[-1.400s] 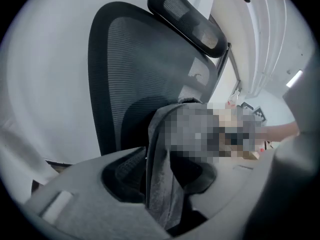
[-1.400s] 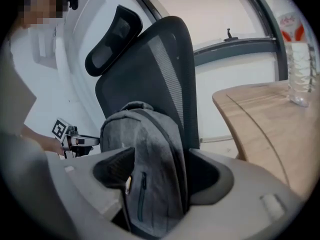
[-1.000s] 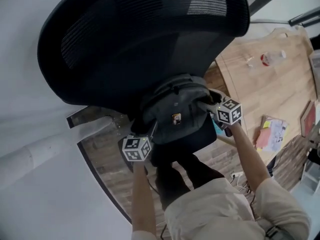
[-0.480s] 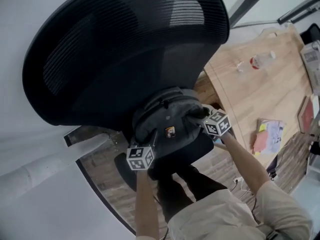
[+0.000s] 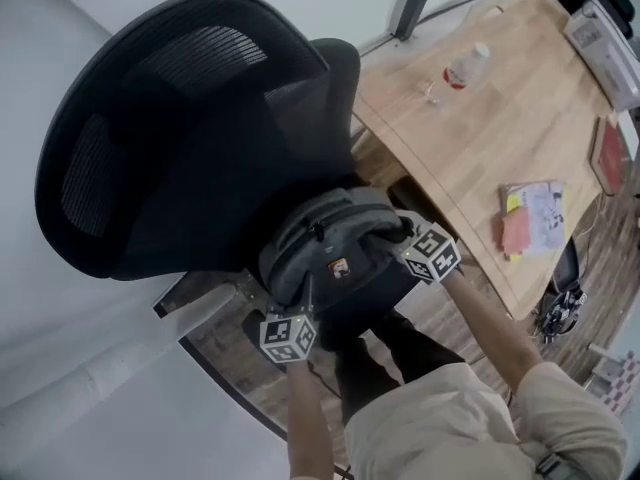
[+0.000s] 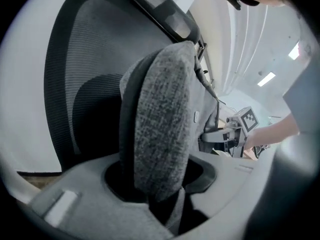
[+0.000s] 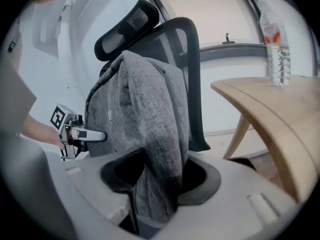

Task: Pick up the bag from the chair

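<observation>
A grey fabric bag [image 5: 325,243] hangs in front of the black mesh office chair [image 5: 170,158], held between my two grippers. My left gripper [image 5: 292,326] is shut on the bag's left shoulder strap [image 6: 157,134], which fills its jaws. My right gripper [image 5: 415,251] is shut on the bag's right side fabric [image 7: 160,149]. In the left gripper view the right gripper [image 6: 235,129] shows beyond the bag [image 6: 200,109]. The right gripper view shows the left gripper [image 7: 75,134] beside the bag [image 7: 135,109]. The chair seat is hidden under the bag.
A wooden table [image 5: 510,128] stands right of the chair, with a water bottle [image 5: 465,66], a notepad [image 5: 530,213] and a red item [image 5: 608,153] on it. The person's legs are just below the bag. A white wall lies left.
The bag and both grippers have shifted a little toward me and away from the chair back. The head camera has swung, showing more of the table.
</observation>
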